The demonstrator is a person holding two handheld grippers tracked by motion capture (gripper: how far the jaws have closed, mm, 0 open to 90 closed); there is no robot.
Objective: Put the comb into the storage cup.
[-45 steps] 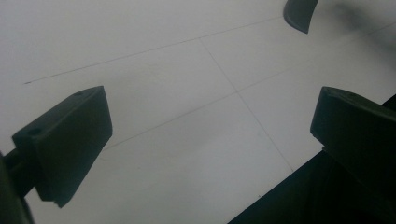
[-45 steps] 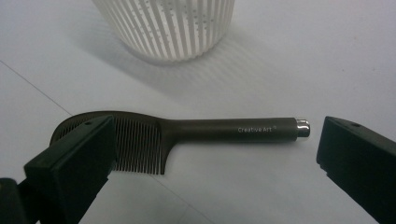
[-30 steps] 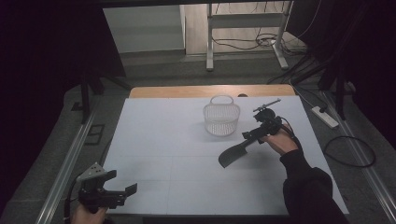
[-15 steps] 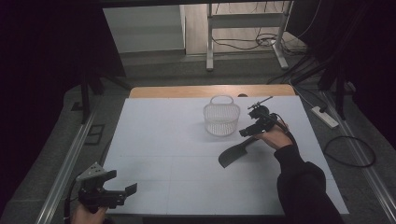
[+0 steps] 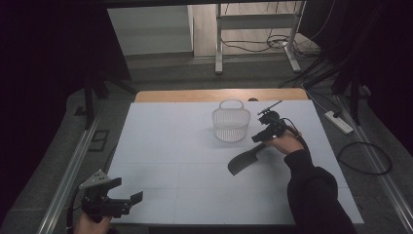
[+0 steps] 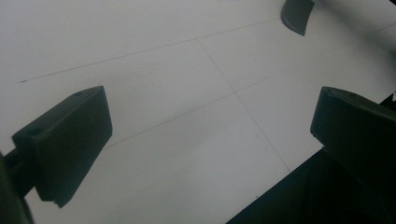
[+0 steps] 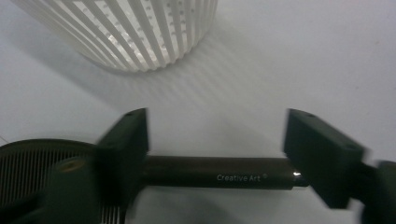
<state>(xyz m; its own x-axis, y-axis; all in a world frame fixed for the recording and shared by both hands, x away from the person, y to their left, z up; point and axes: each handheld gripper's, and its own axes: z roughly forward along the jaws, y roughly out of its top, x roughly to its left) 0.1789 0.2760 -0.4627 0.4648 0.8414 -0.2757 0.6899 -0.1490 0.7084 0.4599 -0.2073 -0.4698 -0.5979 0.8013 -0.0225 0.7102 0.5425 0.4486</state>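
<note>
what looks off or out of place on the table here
Nothing stands out. The white basket stands upright, and the black brush lies flat beside it, its handle between the right gripper's open jaws. The left gripper hovers open.

"Creative Art" on dark handle (image 7: 219, 171)

Dark fan brush (image 5: 246, 160) (flat) beside white slatted basket (image 5: 231, 124).

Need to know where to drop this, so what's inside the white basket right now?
Nothing visible inside the white basket from the high view; its slatted wall hides the very bottom, so I can't rule out something small.
</note>
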